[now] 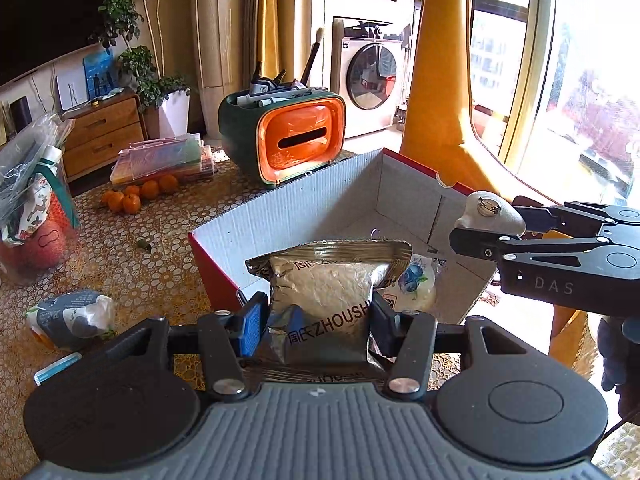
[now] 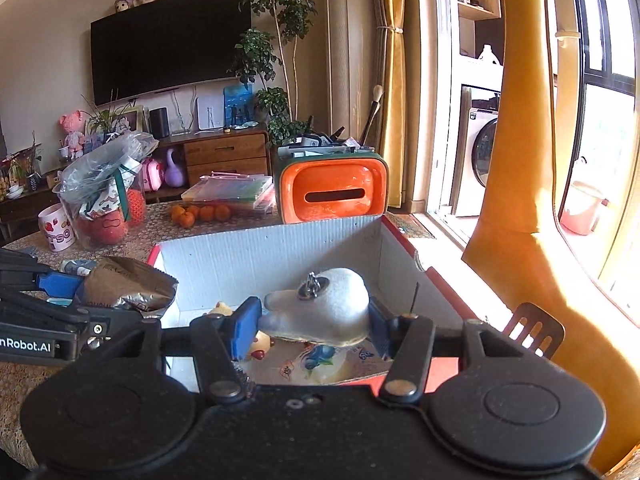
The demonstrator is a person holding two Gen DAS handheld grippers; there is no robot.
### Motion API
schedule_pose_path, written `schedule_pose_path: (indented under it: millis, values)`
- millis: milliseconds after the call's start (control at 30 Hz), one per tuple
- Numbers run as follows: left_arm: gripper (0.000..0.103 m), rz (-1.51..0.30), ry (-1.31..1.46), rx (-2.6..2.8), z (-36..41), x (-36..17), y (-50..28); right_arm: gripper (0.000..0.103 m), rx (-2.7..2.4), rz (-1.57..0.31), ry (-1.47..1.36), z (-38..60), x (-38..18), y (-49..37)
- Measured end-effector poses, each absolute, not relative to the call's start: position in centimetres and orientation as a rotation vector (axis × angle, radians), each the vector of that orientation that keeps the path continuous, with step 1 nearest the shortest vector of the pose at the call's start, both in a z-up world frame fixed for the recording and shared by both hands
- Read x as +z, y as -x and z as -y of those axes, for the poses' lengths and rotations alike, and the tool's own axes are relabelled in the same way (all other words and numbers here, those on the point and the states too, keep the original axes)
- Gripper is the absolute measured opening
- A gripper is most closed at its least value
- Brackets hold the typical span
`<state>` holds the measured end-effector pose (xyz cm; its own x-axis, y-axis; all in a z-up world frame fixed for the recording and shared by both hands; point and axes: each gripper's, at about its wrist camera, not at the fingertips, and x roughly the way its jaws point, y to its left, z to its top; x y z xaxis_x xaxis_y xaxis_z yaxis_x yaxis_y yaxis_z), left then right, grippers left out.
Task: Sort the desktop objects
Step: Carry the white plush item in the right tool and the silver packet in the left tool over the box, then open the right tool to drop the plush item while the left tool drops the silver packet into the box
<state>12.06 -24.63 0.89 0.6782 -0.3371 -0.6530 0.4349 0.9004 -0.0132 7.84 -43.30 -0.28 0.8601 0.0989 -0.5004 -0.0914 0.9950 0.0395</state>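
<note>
My left gripper [image 1: 318,318] is shut on a silver foil snack packet [image 1: 326,280] and holds it over the near edge of an open cardboard box [image 1: 304,204] with red outer sides. My right gripper [image 2: 314,322] is shut on a white plush keychain toy [image 2: 324,306] with a metal ring, held above the same box [image 2: 256,256]. In the left wrist view the right gripper [image 1: 490,228] with the toy [image 1: 494,210] hangs over the box's right side. In the right wrist view the left gripper with the packet [image 2: 128,284] is at the left. A blueberry-print packet [image 1: 416,282] lies inside the box.
A green and orange tissue box with pens [image 1: 288,136] stands behind the box. Several oranges [image 1: 138,194], flat plastic cases [image 1: 168,158], a clear jar of snacks [image 1: 32,216], a tissue pack [image 1: 72,316] and a mug [image 2: 56,226] sit on the patterned tablecloth. A yellow chair back [image 2: 512,200] is at the right.
</note>
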Motion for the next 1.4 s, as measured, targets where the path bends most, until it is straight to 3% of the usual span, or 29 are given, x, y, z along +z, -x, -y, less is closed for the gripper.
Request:
schedule_pose_path:
  millis: [1167, 1333, 1400]
  values:
    - [0.053, -0.906, -0.288, -0.482, 30.6, -4.8, -18.6, 0.057, 0.167, -0.763, 0.098, 45.5, -5.1, -15.3]
    - [0.054, -0.909, -0.291, -0.492, 30.5, -4.5, -18.4, 0.065, 0.170, -0.761, 0.105, 45.4, -5.0, -15.2]
    - [0.060, -0.911, -0.276, -0.497, 30.4, -4.4, -18.4, 0.066, 0.169, -0.758, 0.101, 45.4, -4.9, -15.1]
